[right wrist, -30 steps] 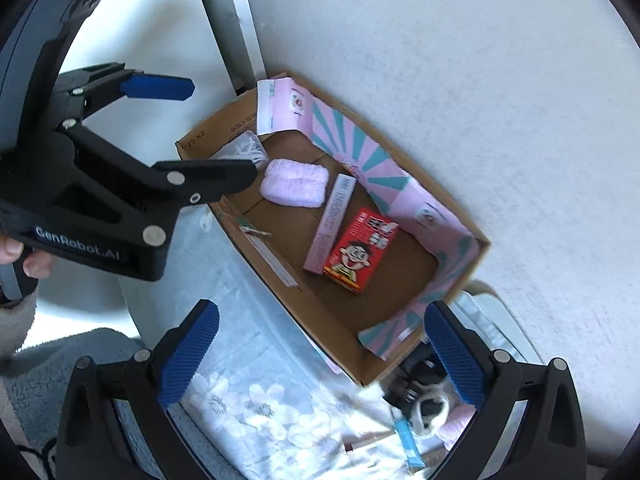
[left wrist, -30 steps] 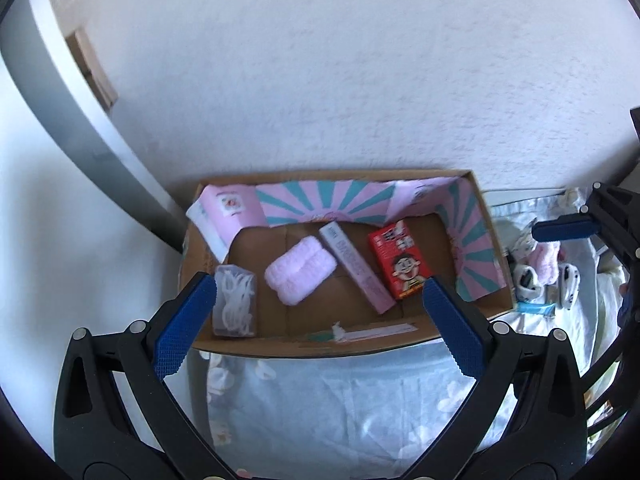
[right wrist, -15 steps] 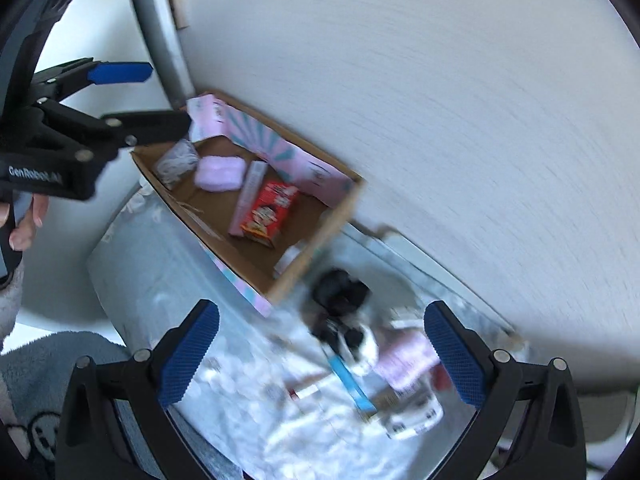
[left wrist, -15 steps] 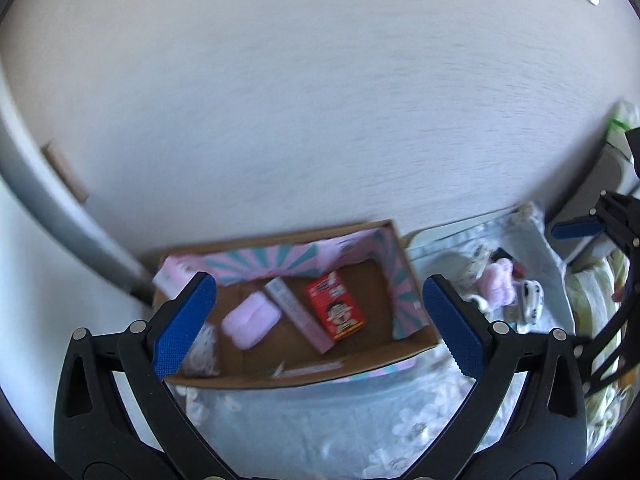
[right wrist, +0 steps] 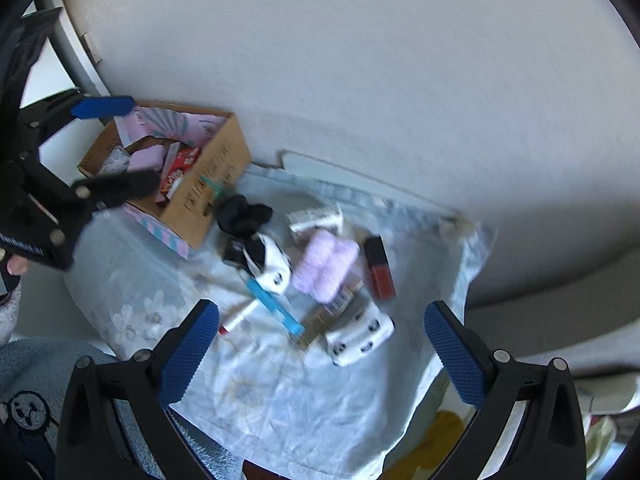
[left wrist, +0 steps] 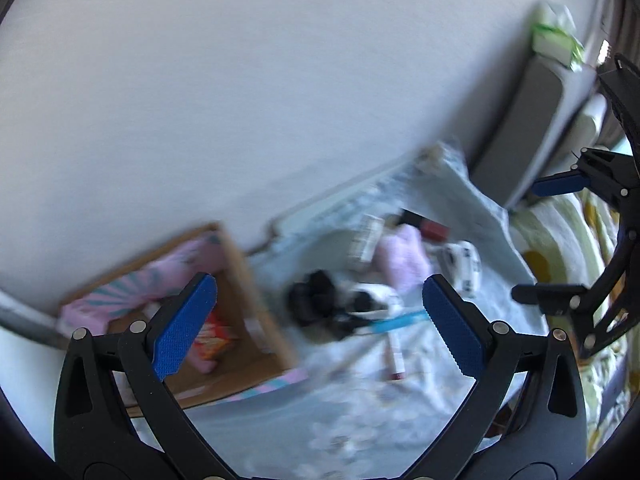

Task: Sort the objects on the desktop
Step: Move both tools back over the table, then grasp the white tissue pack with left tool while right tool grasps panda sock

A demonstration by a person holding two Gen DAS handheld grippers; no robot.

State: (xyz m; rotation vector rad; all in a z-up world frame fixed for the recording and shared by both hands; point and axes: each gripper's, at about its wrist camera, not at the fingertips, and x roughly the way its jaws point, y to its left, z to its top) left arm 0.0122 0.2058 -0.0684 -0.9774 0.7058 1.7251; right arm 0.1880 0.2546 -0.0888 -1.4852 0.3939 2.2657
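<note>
Left gripper (left wrist: 318,326): spread wide, holding nothing, above the cloth between the box and the loose pile; this view is blurred.
Right gripper (right wrist: 320,344): spread wide, holding nothing, above the near part of the pile.
Cloth (right wrist: 288,404): pale blue with flowers, spread over the table, everything lies on it.
Blue stick (right wrist: 274,306): flat on the cloth, slanted, just beyond the right gripper's fingers.
Pen (right wrist: 239,317): white with a red tip, just left of the blue stick.
Panda socks (right wrist: 359,335): white pair at the near right; another black-and-white pair (right wrist: 269,264) further in.
Pink roll (right wrist: 325,264): fluffy, mid-pile, touching a small carton (right wrist: 316,216) behind it.
Red bottle (right wrist: 379,268): lying just right of the pink roll.
Black bundle (right wrist: 244,214): beside the box's right wall.
Box (right wrist: 208,184): cardboard, at the far left against the wall, already holding a red packet (right wrist: 179,170), a pink pad and a clear bag.
</note>
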